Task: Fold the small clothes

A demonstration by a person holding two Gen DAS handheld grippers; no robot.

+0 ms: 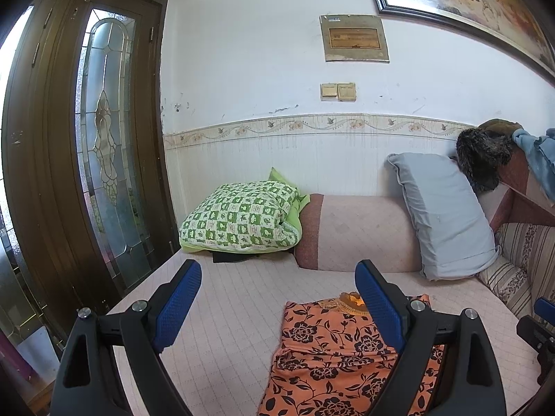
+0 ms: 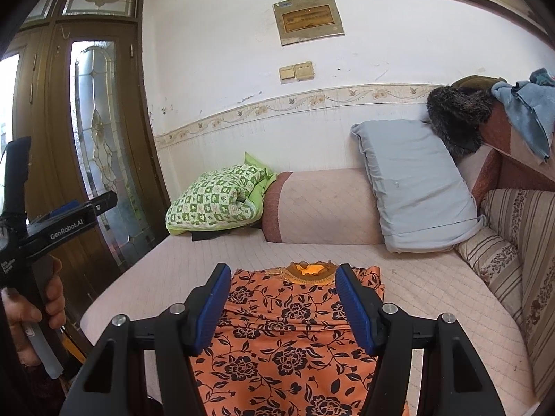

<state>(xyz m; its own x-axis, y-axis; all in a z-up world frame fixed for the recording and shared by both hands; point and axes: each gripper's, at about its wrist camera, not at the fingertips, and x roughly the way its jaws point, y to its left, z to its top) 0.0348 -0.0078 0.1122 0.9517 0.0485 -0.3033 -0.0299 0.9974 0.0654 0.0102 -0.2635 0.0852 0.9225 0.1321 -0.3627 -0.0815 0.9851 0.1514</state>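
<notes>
Right gripper [image 2: 282, 298]: jaws moderately apart, nothing between the pads, held above the orange, black-flowered garment [image 2: 288, 332], which lies flat on the pale quilted sofa seat [image 2: 416, 277] with its neckline pointing away. Left gripper [image 1: 277, 298]: jaws wide, empty; the garment lies below its right jaw. Beyond both: a green-and-white checked quilt bundle [image 1: 239, 215], a pinkish bolster [image 1: 360, 232] and a grey-blue pillow [image 1: 444, 215] against the white wall. A hand [image 2: 34, 305] grips the left handle.
</notes>
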